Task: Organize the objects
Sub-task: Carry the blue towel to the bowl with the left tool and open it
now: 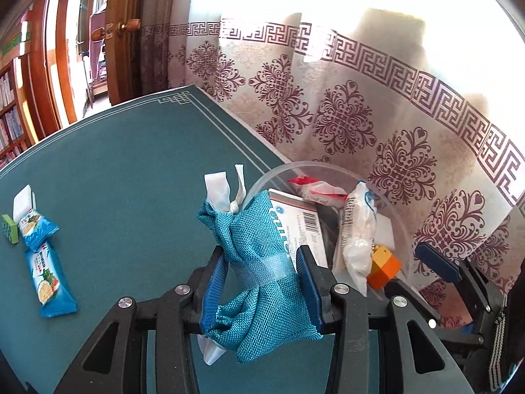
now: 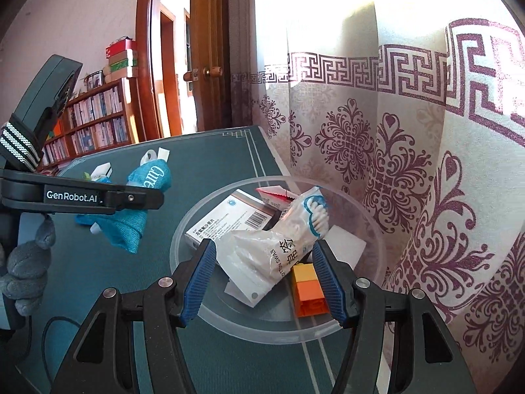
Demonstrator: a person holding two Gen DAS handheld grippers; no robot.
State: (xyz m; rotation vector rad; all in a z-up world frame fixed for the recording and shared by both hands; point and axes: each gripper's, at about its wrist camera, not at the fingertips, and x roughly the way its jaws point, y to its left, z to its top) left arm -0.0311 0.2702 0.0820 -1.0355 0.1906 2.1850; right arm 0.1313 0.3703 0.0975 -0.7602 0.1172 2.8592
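Note:
My left gripper point(image 1: 262, 264) is shut on a teal woven pouch point(image 1: 259, 282) and holds it above the table, just left of a clear plastic bowl point(image 1: 398, 226). The pouch also shows in the right wrist view point(image 2: 131, 226). The bowl point(image 2: 183, 229) holds a white medicine box point(image 2: 226, 220), a cotton swab bag point(image 2: 272, 246), a red-white packet point(image 2: 272, 195) and an orange-yellow block point(image 2: 308, 292). My right gripper point(image 2: 264, 279) is open over the bowl, its fingers on either side of the swab bag's lower end.
Two blue snack bars point(image 1: 49, 282) and a green block point(image 1: 10, 228) lie at the left of the green table mat point(image 1: 131, 164). A patterned curtain point(image 1: 377, 115) hangs right behind the bowl. A door and bookshelf stand beyond the table.

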